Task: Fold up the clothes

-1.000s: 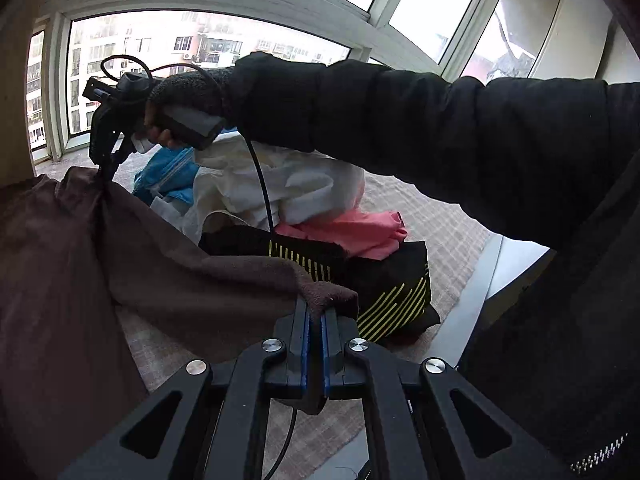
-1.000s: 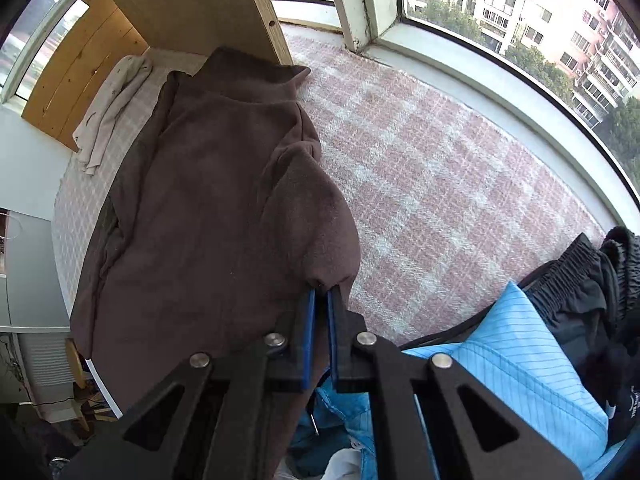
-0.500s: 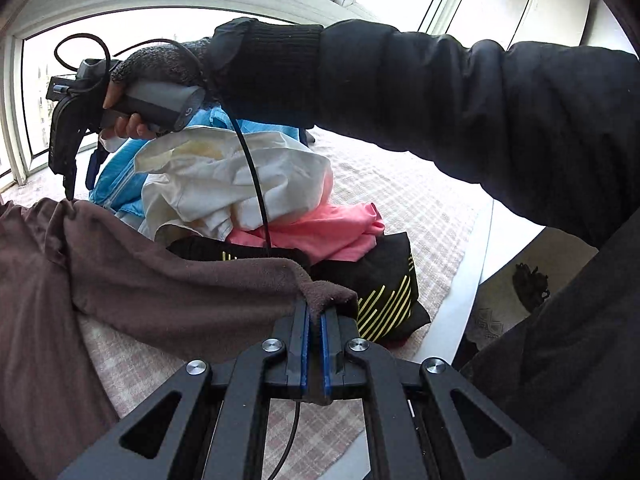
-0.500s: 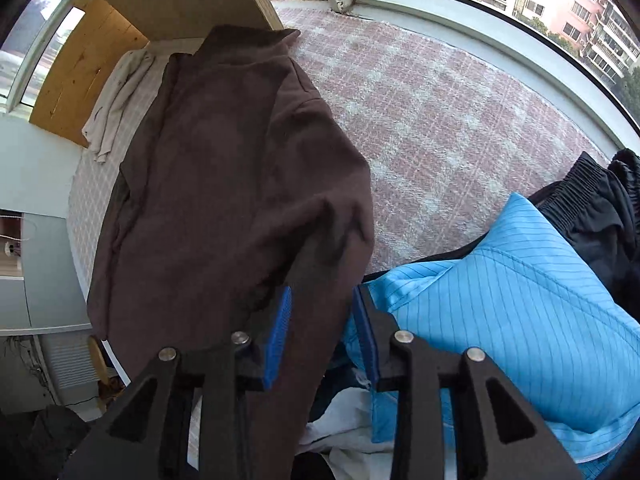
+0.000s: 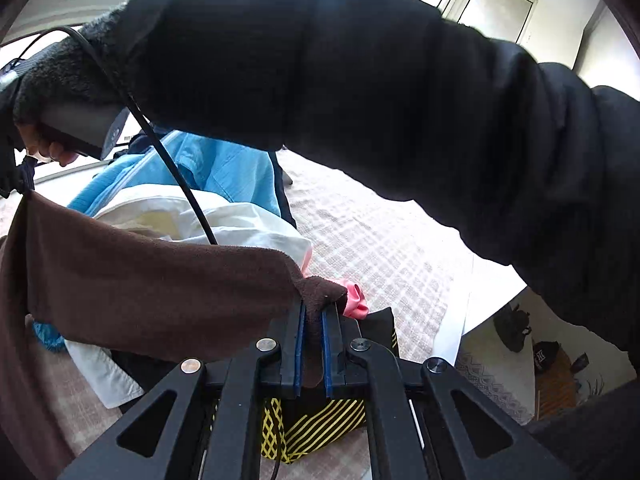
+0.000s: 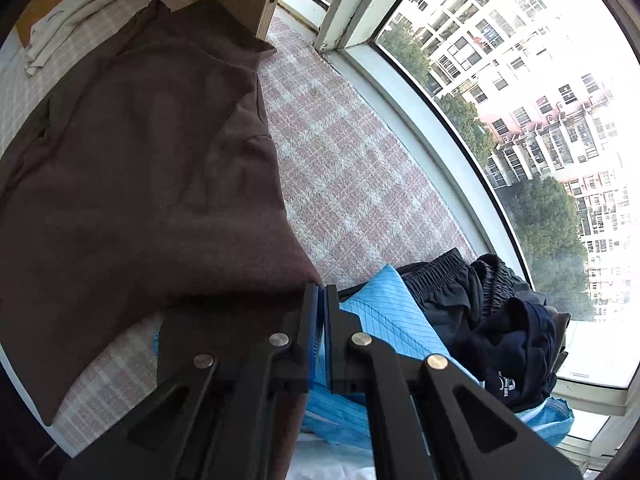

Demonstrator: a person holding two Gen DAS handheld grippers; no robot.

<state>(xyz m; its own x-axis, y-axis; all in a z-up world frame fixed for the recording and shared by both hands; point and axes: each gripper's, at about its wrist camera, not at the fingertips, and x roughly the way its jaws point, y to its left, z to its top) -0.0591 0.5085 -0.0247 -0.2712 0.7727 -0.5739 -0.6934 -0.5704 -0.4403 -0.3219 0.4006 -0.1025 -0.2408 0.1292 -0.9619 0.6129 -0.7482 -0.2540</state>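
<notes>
The left gripper (image 5: 312, 316) was clamped shut on a bunched edge of brown cloth, its blue-lined fingers (image 5: 298, 344) nearly parallel; the right gripper (image 6: 322, 300) had its jaws pressed together, and whether cloth lay between them could not be told; the person's right arm (image 5: 360, 92), in a dark sleeve, reached across above the left gripper; the gloved right hand (image 5: 60, 92) gripped the handle.

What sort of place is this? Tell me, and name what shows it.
Probably a flat's upper-floor bay-window nook: a curved window facing apartment blocks, a checked mat below it, and piled clothes like the blue shirt.
</notes>
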